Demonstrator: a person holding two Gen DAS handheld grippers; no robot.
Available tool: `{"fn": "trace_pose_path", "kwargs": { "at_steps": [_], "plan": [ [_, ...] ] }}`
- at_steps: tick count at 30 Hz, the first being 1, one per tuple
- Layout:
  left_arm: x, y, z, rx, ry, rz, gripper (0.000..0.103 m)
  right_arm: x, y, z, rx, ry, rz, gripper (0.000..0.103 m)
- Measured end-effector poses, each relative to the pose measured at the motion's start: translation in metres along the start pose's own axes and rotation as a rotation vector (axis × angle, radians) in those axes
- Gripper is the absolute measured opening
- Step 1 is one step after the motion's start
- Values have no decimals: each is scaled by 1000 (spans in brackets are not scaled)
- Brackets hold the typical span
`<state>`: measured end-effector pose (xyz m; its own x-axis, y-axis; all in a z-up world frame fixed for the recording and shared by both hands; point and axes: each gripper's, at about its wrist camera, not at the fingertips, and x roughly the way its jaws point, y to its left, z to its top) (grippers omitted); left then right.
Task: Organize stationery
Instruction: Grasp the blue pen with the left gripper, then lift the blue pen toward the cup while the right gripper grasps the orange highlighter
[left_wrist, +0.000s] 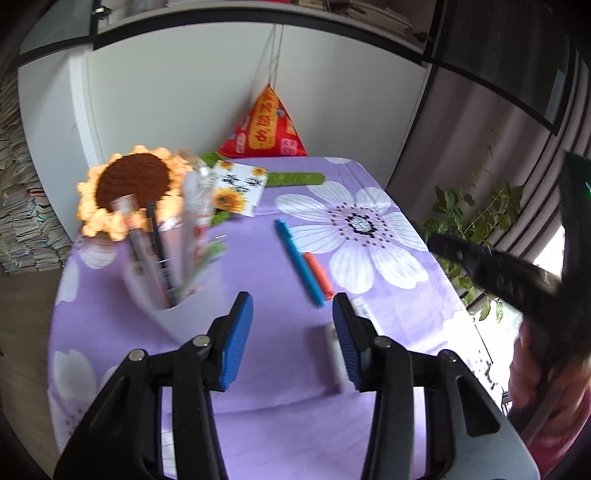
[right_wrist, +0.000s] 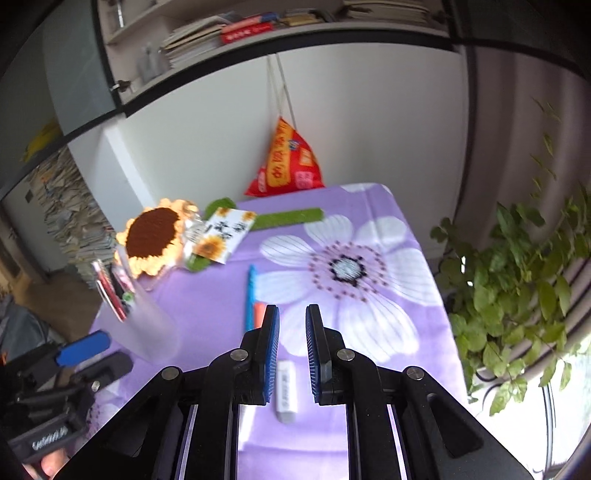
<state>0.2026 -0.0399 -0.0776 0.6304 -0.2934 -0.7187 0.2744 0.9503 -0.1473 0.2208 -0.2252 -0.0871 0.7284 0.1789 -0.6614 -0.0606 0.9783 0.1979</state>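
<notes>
Left gripper (left_wrist: 292, 310) with jaws apart and empty above the purple-clothed desk (left_wrist: 258, 369), right gripper (right_wrist: 292, 317) jaws drawn together on nothing, white eraser (right_wrist: 286, 391) near the front edge, blue pen (right_wrist: 251, 295) mid-desk, pen cup (left_wrist: 173, 295) toward the left edge.

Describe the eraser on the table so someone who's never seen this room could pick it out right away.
Start at the purple flowered tablecloth and find the blue pen and orange pen lying side by side near its middle. Come toward the near edge from their tips: the eraser lies flat there, alone. It is a short white block in a printed sleeve, while the pens are long, thin and coloured.
</notes>
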Motion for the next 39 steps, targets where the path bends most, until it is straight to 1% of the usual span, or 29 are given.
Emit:
{"fn": "trace_pose_path", "kwargs": {
  "at_steps": [2, 5, 9, 13, 15, 18, 19, 24, 27, 28, 30, 32, 33, 34, 35, 37, 39],
  "plan": [
    [14, -11, 9, -2, 14, 21, 41, -2, -10, -4, 11, 4, -2, 13],
    [39, -25, 25, -23, 48, 76, 42, -1, -25, -8, 32, 14, -2, 13],
    [73, -33, 44, -51, 92, 140, 42, 4, -40, -15, 44, 28, 5, 13],
    [111, -29, 65, -85, 122, 234, 42, 13, -56, -21, 69, 50, 6, 13],
    [126, -23, 73, -109, 145, 268, 41, 17, -64, -23, 83, 59, 11, 13],
    [145, -16, 79, -141, 177, 331, 41, 23, -69, -23, 97, 70, 22, 13],
    [149, -16, 79, -141, 183, 338, 41, 25, -71, -23, 100, 72, 27, 13],
    [172, -16, 81, -132, 229, 360, 41, 33, -75, -22, 117, 81, 55, 13],
    [184, -11, 81, -153, 259, 360, 40, 36, -74, -22, 116, 87, 65, 13],
    [188, -9, 81, -157, 266, 357, 36, 37, -74, -23, 116, 89, 66, 13],
    [194, -6, 79, -158, 285, 360, 32, 38, -75, -23, 118, 91, 65, 13],
    [195, -4, 78, -161, 278, 359, 30, 39, -75, -23, 120, 94, 64, 13],
    [195, -3, 78, -161, 283, 359, 26, 39, -74, -23, 120, 95, 65, 13],
    [195, -3, 79, -166, 282, 342, 16, 39, -74, -23, 118, 96, 65, 13],
    [194, -3, 79, -171, 287, 320, 9, 40, -72, -23, 115, 98, 64, 13],
    [189, -2, 78, -178, 288, 294, 8, 41, -69, -23, 109, 102, 64, 13],
    [172, -5, 80, -176, 255, 255, 8, 41, -66, -23, 99, 105, 67, 13]
  ]
}}
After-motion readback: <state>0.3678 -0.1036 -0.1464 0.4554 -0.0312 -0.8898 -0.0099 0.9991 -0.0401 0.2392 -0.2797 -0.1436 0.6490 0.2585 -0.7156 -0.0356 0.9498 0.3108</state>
